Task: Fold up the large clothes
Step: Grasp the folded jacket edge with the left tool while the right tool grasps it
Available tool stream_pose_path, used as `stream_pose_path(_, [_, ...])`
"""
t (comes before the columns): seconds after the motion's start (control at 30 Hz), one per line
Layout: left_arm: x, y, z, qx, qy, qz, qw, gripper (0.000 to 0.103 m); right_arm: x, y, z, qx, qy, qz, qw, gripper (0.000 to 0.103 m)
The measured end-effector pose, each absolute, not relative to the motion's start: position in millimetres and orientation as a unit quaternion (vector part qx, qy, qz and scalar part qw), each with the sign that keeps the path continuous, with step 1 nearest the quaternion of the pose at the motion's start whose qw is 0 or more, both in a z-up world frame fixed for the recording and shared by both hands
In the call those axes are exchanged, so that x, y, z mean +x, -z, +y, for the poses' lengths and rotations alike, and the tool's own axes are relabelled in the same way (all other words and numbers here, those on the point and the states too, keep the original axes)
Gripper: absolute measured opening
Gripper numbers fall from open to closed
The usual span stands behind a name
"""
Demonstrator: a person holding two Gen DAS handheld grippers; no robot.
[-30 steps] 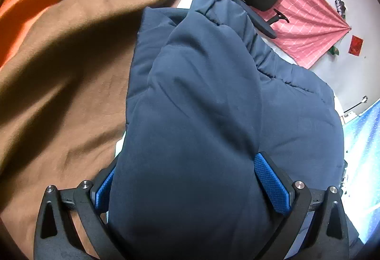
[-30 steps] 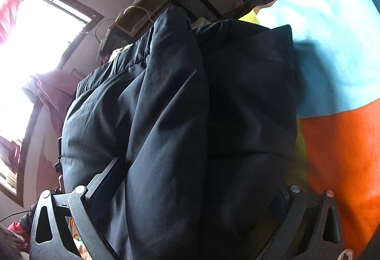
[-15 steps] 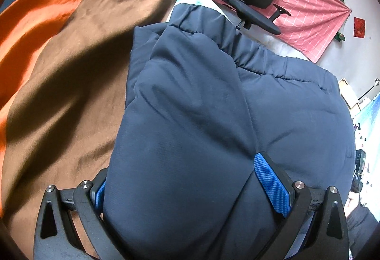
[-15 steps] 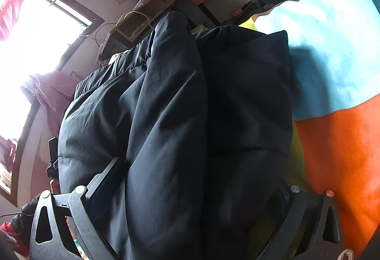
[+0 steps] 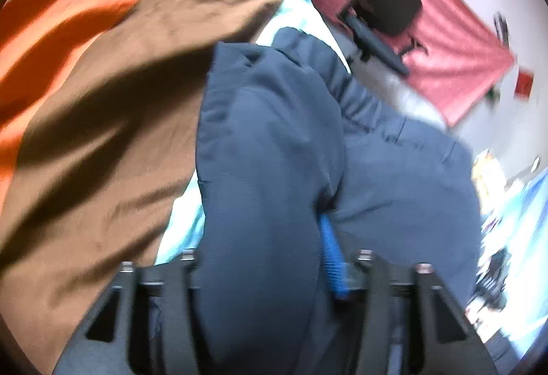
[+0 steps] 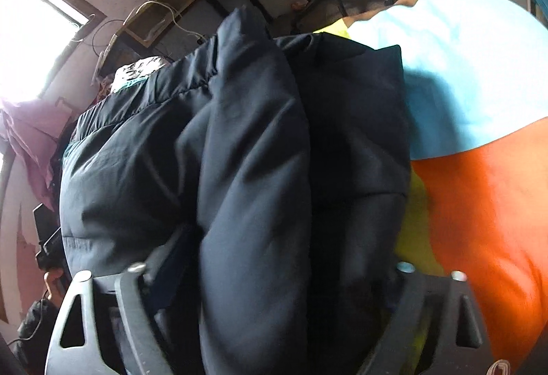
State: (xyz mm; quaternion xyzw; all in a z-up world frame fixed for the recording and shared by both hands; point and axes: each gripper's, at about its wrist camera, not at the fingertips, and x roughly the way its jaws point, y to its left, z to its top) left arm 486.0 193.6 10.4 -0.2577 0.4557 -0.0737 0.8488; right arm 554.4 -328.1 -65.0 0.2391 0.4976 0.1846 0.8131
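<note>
1. Left wrist view: the left gripper (image 5: 263,275) is closing its jaws, with a thick roll of the navy padded jacket (image 5: 274,169) between them; the blue pad (image 5: 330,258) presses into the fabric at lower centre, so it grips the jacket.
2. Right wrist view: the right gripper (image 6: 270,275) is closing too, with a bulky fold of the same padded jacket (image 6: 239,152) filling the gap at lower centre. Its pads are hidden by fabric, so I cannot tell whether they already pinch it.
3. Where it lies: the jacket sits bunched on a bed cover of brown (image 5: 120,135), orange (image 6: 479,220) and light blue (image 6: 462,66) patches, and fills the middle of both frames.
4. Progress: the jacket looks already doubled lengthwise, with one long roll lying over the body. By my reading, both ends are being taken up for a further fold.
5. Left to do: bringing the gathered end over, flattening the bundle, and letting go.
6. Background: an office chair (image 5: 387,11) stands at upper right before a pink cloth (image 5: 455,66).
</note>
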Motion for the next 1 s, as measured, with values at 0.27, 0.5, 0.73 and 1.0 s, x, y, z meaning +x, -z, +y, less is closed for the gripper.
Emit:
stream_pose_path(0.27, [471.3,-45.7,183.7,-0.270,0.060,0.412,0.868,0.008,538.5,31.4,-317.9,0.203,-0.143,0.491,0.835,0.035])
stream_pose_path(0.5, [468.8,-107.9,151.7,-0.244,0.110,0.371,0.889,0.005,519.2,-16.0,-317.8,0.204,-0.163,0.438,0.860,0.018])
stream_pose_path(0.73, [464.9,-94.1,151.2,-0.195,0.085,0.401,0.891,0.006,512.1,-49.6,-303.2,0.170,-0.174,0.429,0.870,0.018])
stream_pose_path(1.0, [485.1,-39.0,164.7,-0.171,0.077,0.423,0.887,0.024,514.7,-19.0,-306.7,0.184,-0.160,0.448,0.860,0.018])
